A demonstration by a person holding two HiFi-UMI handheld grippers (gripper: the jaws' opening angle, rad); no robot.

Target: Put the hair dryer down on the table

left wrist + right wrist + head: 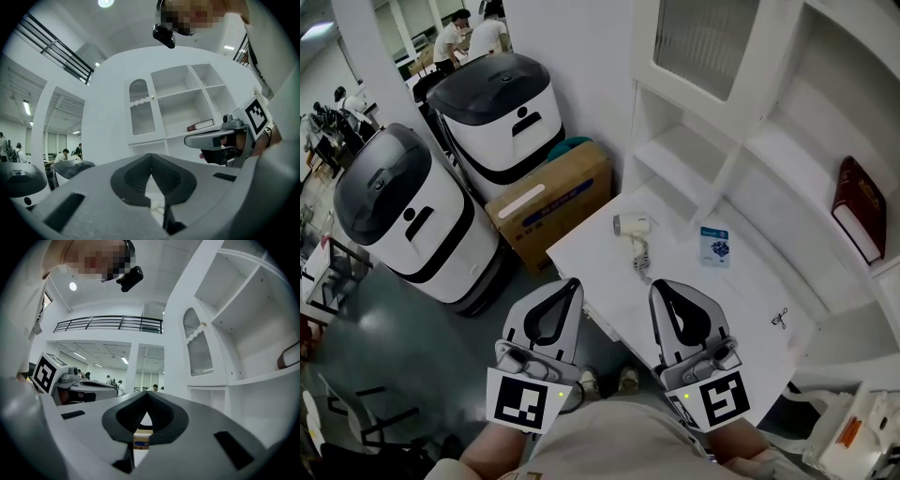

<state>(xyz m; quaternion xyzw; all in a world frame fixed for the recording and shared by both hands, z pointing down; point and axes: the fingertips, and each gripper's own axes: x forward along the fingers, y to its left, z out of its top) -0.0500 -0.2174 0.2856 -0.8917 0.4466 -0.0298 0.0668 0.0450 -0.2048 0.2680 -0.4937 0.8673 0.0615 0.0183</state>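
Observation:
A white hair dryer (634, 228) lies on the white table (741, 300), its cord trailing toward me. Nothing holds it. In the head view both grippers hover side by side below it, at the table's near edge. My left gripper (572, 284) sits off the table's left corner, jaws together and empty. The right gripper (661, 286) is over the near edge, also shut and empty, a short way short of the dryer. In the left gripper view the jaw tips (150, 154) meet, and the right gripper (220, 140) shows beside them. The right gripper view shows its tips (146, 393) touching.
A blue-and-white packet (715, 246) and a small dark item (780, 319) lie on the table. A white shelf unit (741, 141) with a red book (861, 206) stands behind it. A cardboard box (553, 202) and two white-and-black machines (403, 216) (502, 112) stand left.

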